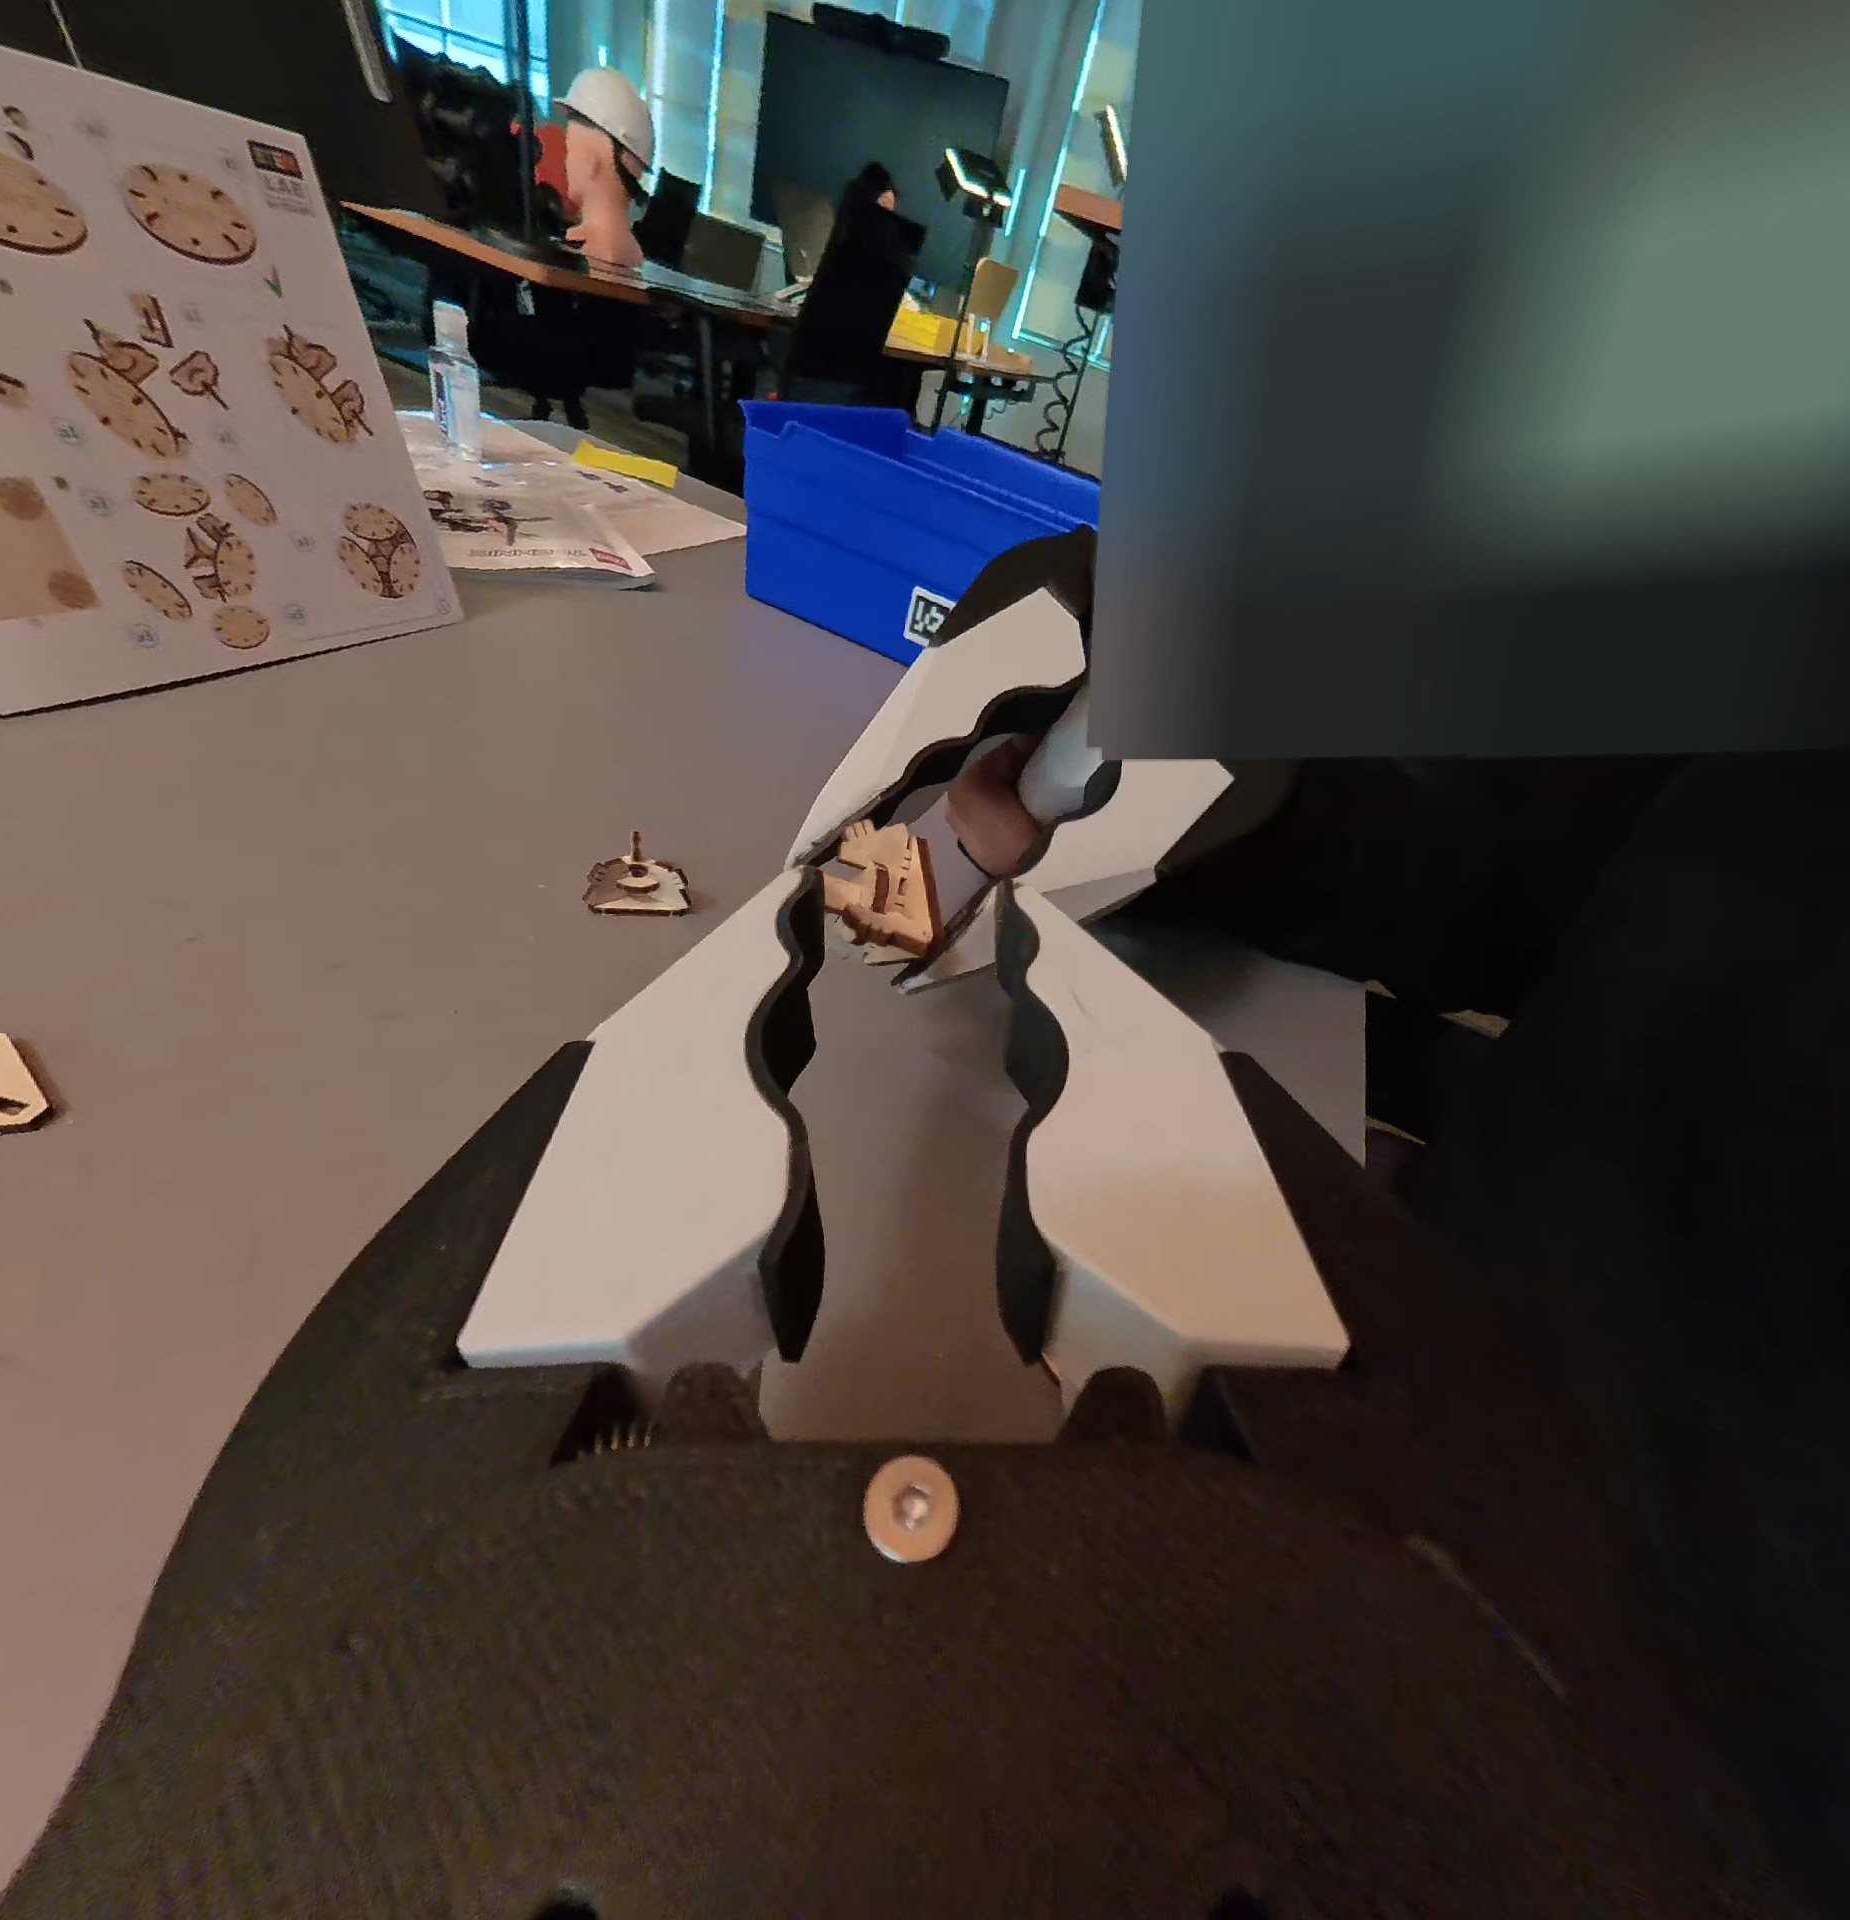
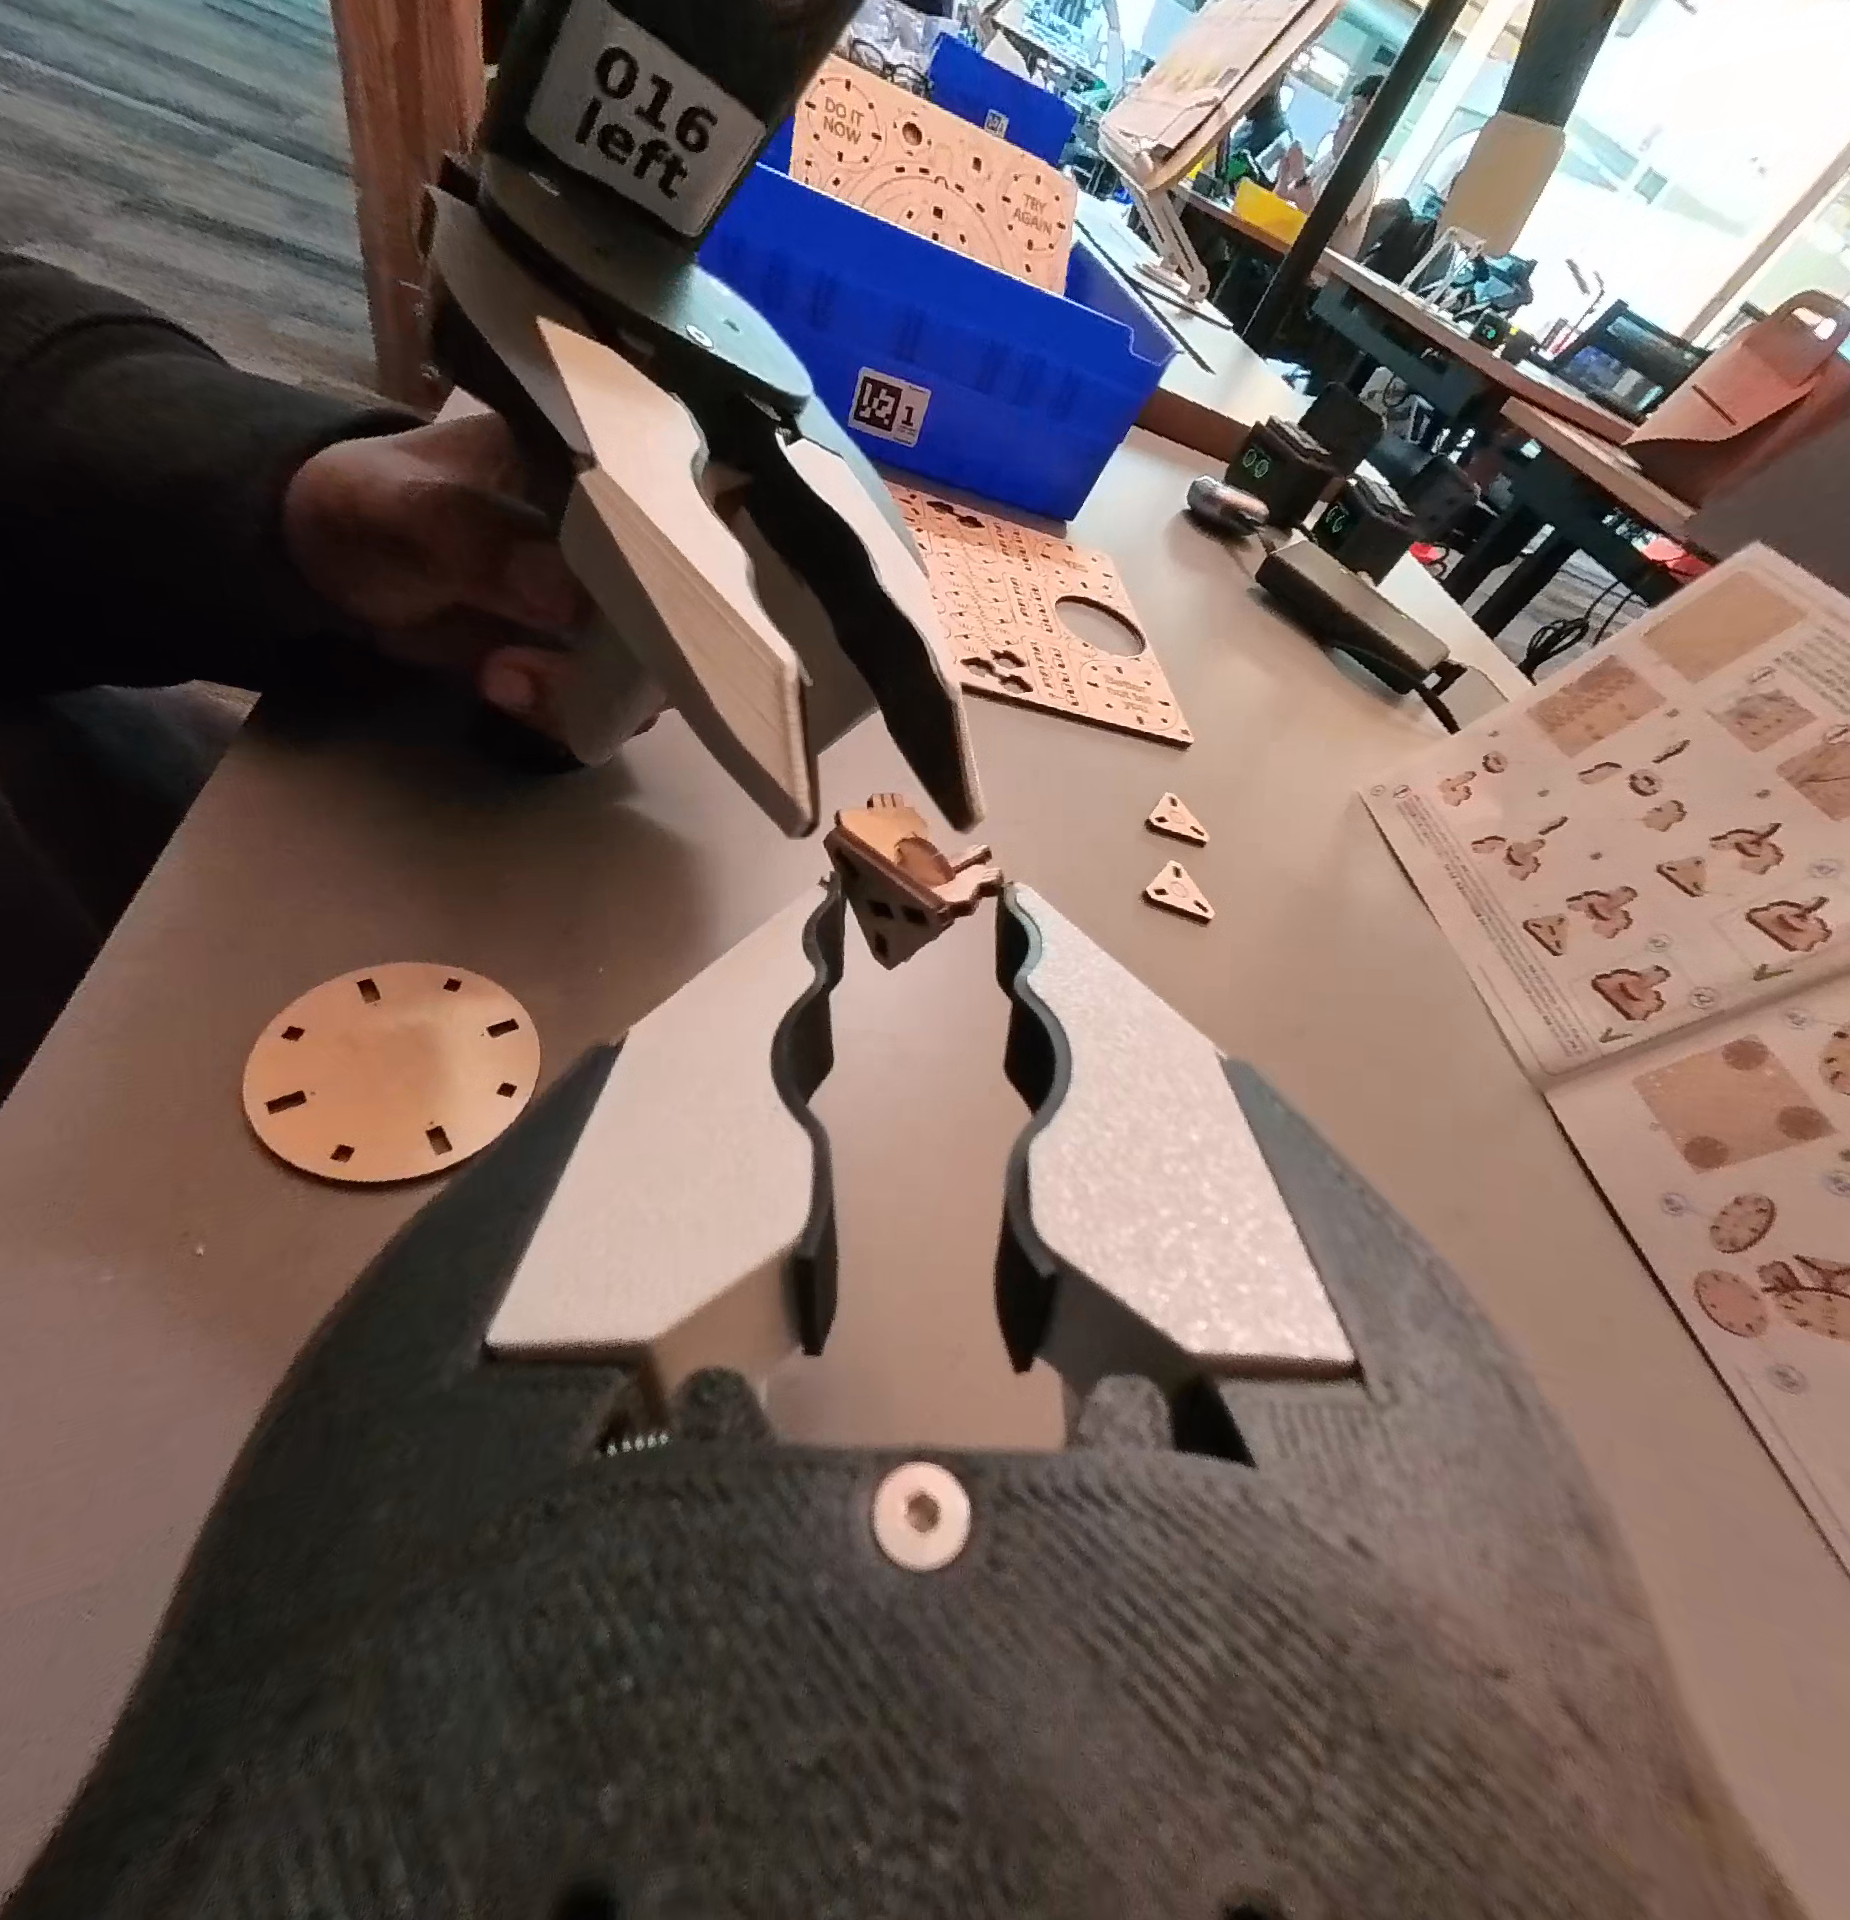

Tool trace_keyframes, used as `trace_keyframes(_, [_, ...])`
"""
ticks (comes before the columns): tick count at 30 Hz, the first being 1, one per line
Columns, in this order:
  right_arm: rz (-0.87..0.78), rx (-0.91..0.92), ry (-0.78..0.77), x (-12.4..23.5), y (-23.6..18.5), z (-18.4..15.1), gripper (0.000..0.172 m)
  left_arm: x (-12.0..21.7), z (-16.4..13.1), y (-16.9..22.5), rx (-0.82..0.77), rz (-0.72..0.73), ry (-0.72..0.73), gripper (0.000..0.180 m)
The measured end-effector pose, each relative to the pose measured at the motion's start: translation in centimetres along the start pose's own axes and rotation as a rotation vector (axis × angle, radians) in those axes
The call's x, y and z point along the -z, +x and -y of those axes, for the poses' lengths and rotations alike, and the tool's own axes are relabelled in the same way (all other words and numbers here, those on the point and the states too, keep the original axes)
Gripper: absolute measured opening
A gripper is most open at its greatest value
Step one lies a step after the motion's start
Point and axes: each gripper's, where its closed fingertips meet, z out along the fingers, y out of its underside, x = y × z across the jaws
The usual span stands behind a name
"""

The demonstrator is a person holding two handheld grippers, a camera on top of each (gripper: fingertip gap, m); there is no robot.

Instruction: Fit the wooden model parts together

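Wooden and pale, a small triangular assembly [image 2: 905, 894] sits pinched between the fingertips of the right gripper [image 2: 916, 904], lifted clear of the grey table [image 2: 1264, 935]. The left gripper [image 2: 874, 819] hangs just above it, jaws parted and gripping nothing. It points steeply downward, and its tips are near the piece but apart from it. A dark-sleeved hand [image 2: 433, 561] grips its handle (fingers wrapped underneath). Nearby lie a slotted wooden disc [image 2: 391, 1070] and two loose triangles [image 2: 1175, 826].

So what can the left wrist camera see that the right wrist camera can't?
Only the left wrist view: a small wooden assembly with a peg and a clear bottle.

Only the right wrist view: a slotted wooden disc and two small wooden triangles.

Both: the wooden piece at the right gripper, the open left gripper, the blue bin.
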Motion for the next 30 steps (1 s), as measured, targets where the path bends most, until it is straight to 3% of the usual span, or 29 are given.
trace_keyframes(17, [-0.022, 0.031, 0.023, 0.21, 0.12, 0.50, 0.027, -0.05, -0.16, -0.10, -0.073, 0.057, -0.021, 0.018])
trace_keyframes(30, [0.003, 0.063, 0.051, 0.47, -0.37, 0.73, 0.028, 0.09, -0.25, 0.39, -0.034, -0.001, -0.021, 0.017])
